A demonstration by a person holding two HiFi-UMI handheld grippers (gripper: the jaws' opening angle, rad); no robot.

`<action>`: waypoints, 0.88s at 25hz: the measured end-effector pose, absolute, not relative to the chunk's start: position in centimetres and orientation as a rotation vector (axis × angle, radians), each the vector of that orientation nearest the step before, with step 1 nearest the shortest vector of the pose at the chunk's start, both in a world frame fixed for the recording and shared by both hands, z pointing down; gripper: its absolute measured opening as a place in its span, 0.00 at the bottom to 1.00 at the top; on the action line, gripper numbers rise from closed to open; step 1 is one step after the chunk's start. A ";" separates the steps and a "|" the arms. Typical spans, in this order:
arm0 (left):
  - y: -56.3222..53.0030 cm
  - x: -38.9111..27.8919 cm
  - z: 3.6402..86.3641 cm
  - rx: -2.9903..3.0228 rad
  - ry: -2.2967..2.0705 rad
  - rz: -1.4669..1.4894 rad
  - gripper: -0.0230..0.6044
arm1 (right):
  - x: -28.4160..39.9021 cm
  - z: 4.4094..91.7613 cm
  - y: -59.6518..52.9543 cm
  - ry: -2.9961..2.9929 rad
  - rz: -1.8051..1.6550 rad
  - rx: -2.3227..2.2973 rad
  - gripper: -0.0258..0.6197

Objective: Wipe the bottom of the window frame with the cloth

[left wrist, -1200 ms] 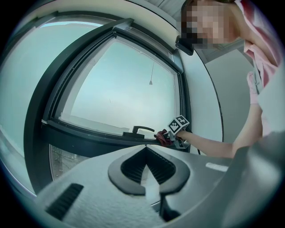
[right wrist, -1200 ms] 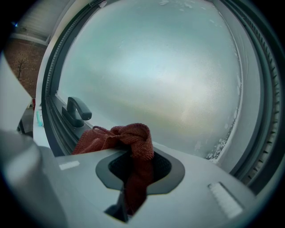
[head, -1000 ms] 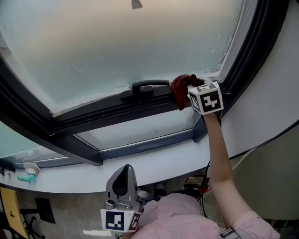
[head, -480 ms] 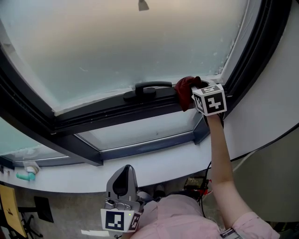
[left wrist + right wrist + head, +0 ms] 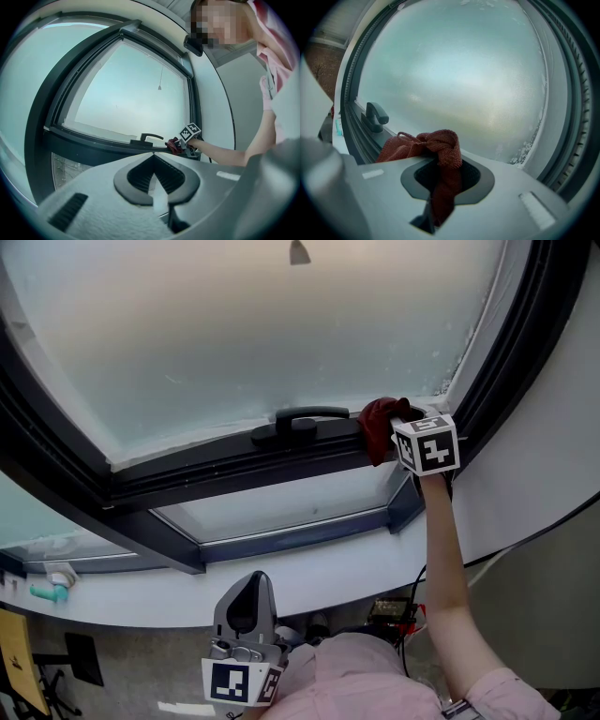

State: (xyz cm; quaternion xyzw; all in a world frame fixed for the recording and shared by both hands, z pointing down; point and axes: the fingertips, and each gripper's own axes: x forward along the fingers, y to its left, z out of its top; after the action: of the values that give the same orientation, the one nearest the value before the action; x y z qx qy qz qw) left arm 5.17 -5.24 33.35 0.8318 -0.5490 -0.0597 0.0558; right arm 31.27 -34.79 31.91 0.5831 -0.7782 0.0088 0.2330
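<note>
A dark red cloth (image 5: 377,424) rests on the bottom rail of the dark window frame (image 5: 216,465), just right of the black handle (image 5: 300,418) and close to the right corner. My right gripper (image 5: 401,426) is shut on the cloth; in the right gripper view the cloth (image 5: 440,145) bunches between and over its jaws (image 5: 443,176), with the frosted pane behind. My left gripper (image 5: 247,585) hangs low near the person's body, well below the sill. Its jaws (image 5: 153,157) are shut and hold nothing. From there the cloth (image 5: 174,146) shows far off.
The frame's right upright (image 5: 506,352) stands just beside the cloth. Below the rail are a lower glass pane (image 5: 281,502) and a white sill (image 5: 309,568). A teal fitting (image 5: 47,592) sits at the far left. Cables (image 5: 394,610) hang under the sill.
My right gripper has slid the cloth a little to the right along the bottom rail, towards the corner. The left gripper has stayed where it was.
</note>
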 end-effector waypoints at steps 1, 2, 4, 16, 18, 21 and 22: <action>-5.3 5.2 33.3 2.525 -1.665 -0.182 0.03 | 31.3 31.9 -34.8 -2.140 0.024 1.603 0.14; -5.3 5.2 33.3 2.526 -1.663 -0.183 0.03 | 31.3 31.9 -34.8 -2.142 0.025 1.603 0.14; -5.3 5.2 33.4 2.525 -1.662 -0.181 0.03 | 31.3 31.9 -34.8 -2.146 0.029 1.600 0.14; -5.4 4.7 33.5 2.507 -1.682 -0.183 0.03 | 33.6 32.0 -35.2 -2.124 0.061 1.655 0.14; -5.4 4.7 33.5 2.504 -1.684 -0.182 0.03 | 34.0 32.0 -35.2 -2.118 0.065 1.668 0.14; -5.4 4.8 33.6 2.500 -1.686 -0.183 0.03 | 34.3 32.0 -35.2 -2.123 0.071 1.677 0.14; -5.4 4.8 33.6 2.500 -1.685 -0.183 0.03 | 34.3 32.0 -35.2 -2.124 0.070 1.676 0.14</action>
State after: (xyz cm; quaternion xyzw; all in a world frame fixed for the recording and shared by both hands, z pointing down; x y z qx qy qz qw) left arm 4.84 -5.41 33.59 0.8261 -0.5569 -0.0604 0.0606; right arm 34.30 -35.21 31.96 0.6047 -0.7662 0.0251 0.2158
